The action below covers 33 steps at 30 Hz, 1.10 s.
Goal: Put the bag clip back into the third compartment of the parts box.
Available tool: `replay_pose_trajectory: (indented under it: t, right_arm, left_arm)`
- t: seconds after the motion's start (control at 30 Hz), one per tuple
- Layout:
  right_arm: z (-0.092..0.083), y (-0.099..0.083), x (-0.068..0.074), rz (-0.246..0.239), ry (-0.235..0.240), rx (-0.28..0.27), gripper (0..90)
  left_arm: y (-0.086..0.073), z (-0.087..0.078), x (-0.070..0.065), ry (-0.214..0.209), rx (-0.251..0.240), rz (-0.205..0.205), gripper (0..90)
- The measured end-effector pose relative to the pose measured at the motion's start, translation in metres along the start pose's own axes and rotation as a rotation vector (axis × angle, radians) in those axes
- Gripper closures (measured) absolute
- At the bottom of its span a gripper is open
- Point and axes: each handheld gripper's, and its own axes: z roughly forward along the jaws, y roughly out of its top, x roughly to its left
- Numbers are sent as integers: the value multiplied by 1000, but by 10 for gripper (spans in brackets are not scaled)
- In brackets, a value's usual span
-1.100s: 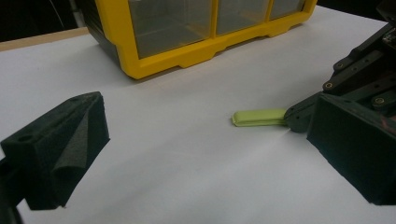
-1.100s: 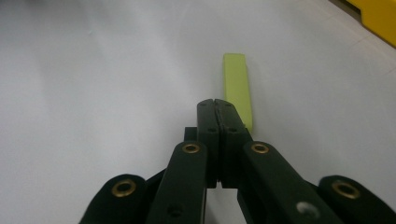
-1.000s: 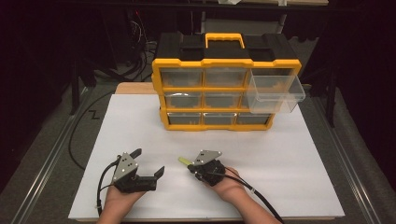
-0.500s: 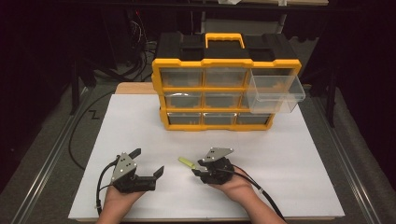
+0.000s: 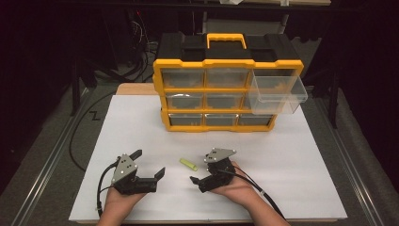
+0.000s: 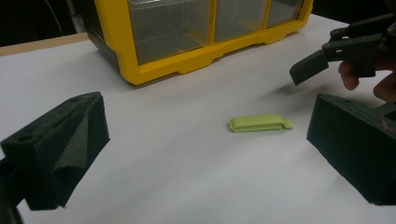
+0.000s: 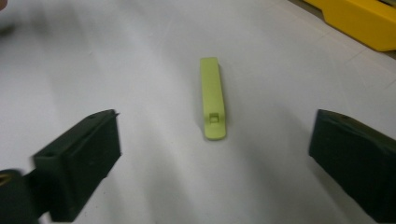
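Looking down from the high view, I see a white table [image 5: 282,155] with a yellow and black drawer cabinet [image 5: 228,82] standing at its far side. One clear drawer [image 5: 277,93] at the right of the cabinet is pulled out and stands forward of the others; the remaining drawers are closed.

Near my side of the table lies a small green clip [image 5: 188,164], flat on the white surface. It rests between my two tools and touches neither of them.

My left gripper [image 5: 149,165] sits in my left hand [image 5: 123,197] at the left of the clip, with its jaws spread wide apart and nothing between them. In the left gripper view the green clip [image 6: 260,123] lies ahead, closer to the right jaw than to the left one, and the yellow base of the cabinet [image 6: 196,60] is behind it. The other tool enters that view at the upper right.

My right gripper [image 5: 200,176] sits in my right hand [image 5: 235,186], just beside the clip on its right. Its jaws are also wide apart and empty. In the right gripper view the clip [image 7: 213,97] lies lengthwise on the table, ahead of the two jaws and about midway between them, with a small square notch near its closer end.
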Motion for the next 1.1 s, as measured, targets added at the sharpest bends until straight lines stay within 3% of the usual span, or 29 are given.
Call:
replay_pose_trajectory:
  t: [0.33,0.6,0.63,0.67,0.73,0.9,1.1]
  right_arm:
    - [12,19,3,-17,-7,23,5]
    - [27,28,-8,16,44,46,365]
    - [27,28,-8,16,44,46,365]
    - [29,28,-8,22,53,51,475]
    - [32,29,-8,7,50,61,550]
    - [38,28,-7,-19,57,100,637]
    - [39,27,-5,-69,41,107,694]
  left_arm:
    - [0,0,0,1,2,1,3]
    - [0,-1,0,-4,-1,1,3]
    - [0,-1,0,-4,-1,1,3]
    - [0,-1,0,-5,1,4,3]
    - [0,-1,0,-7,2,5,3]
    - [0,-1,0,-7,-1,4,3]
    - [0,-1,0,-8,0,4,3]
